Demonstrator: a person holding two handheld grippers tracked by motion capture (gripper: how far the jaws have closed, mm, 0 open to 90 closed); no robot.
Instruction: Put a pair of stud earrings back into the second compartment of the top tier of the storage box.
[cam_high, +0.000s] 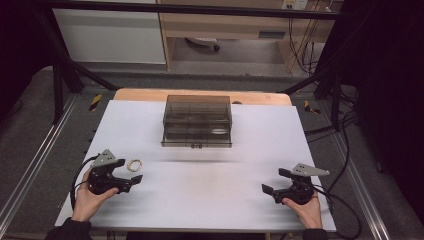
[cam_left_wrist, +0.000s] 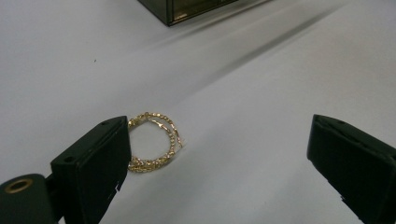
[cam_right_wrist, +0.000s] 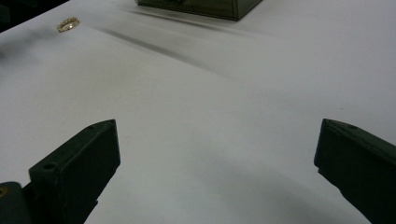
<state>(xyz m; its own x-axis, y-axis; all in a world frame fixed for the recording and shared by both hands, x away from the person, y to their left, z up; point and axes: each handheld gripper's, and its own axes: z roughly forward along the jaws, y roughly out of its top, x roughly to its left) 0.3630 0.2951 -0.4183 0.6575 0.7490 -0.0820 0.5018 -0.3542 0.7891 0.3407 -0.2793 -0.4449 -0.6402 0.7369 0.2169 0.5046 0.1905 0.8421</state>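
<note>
We are holding the left gripper (cam_high: 131, 176) low over the white table (cam_high: 210, 195), near its front left corner, with its jaws spread wide and gripping nothing. The bracelet (cam_high: 134, 165), a small gold chain loop, is lying flat on the table just beyond that gripper's tip. In the left gripper view the bracelet (cam_left_wrist: 153, 141) is sitting right beside the left-hand jaw, partly behind its edge, while the other jaw is standing well apart from it; we cannot tell whether the near jaw is touching it. We are resting the right gripper (cam_high: 275, 181) near the front right corner, jaws also wide open and empty, well apart from the bracelet (cam_right_wrist: 68, 24). The box (cam_high: 197, 121) is standing closed farther back, at the middle.
</note>
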